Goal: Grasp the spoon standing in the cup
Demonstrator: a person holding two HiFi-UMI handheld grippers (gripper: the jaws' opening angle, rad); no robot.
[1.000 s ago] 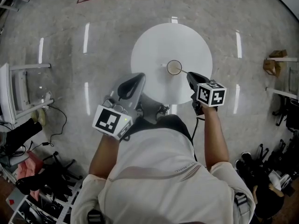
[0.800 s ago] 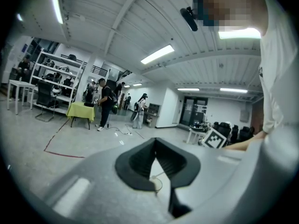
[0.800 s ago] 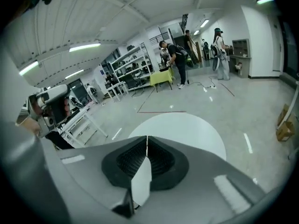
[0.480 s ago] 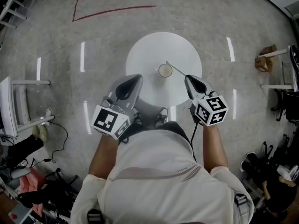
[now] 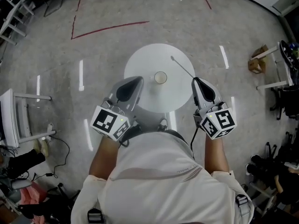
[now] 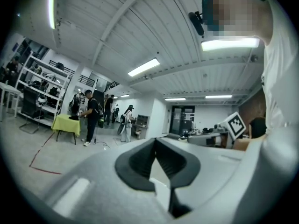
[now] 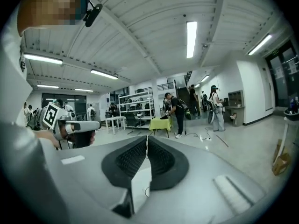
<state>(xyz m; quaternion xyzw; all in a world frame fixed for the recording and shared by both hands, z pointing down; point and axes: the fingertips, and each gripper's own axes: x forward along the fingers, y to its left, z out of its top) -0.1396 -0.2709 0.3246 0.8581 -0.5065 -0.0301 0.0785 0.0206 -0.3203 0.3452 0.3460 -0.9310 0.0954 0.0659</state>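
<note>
The right claw (image 5: 195, 80) is clamped on the handle of the spoon (image 5: 182, 67); the spoon slants clear of the cup (image 5: 160, 77), its far end over the round white bench (image 5: 140, 59); the cup stands near the bench's middle; the left claw (image 5: 138, 80) hangs at the bench's near edge, jaws together on nothing.

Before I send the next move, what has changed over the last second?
The right gripper, shut on the spoon, has drawn it out of the cup and back toward the person's right. The spoon now juts from its jaws, clear of the cup. The cup stayed on the round table, and the left gripper stayed shut and empty.
</note>
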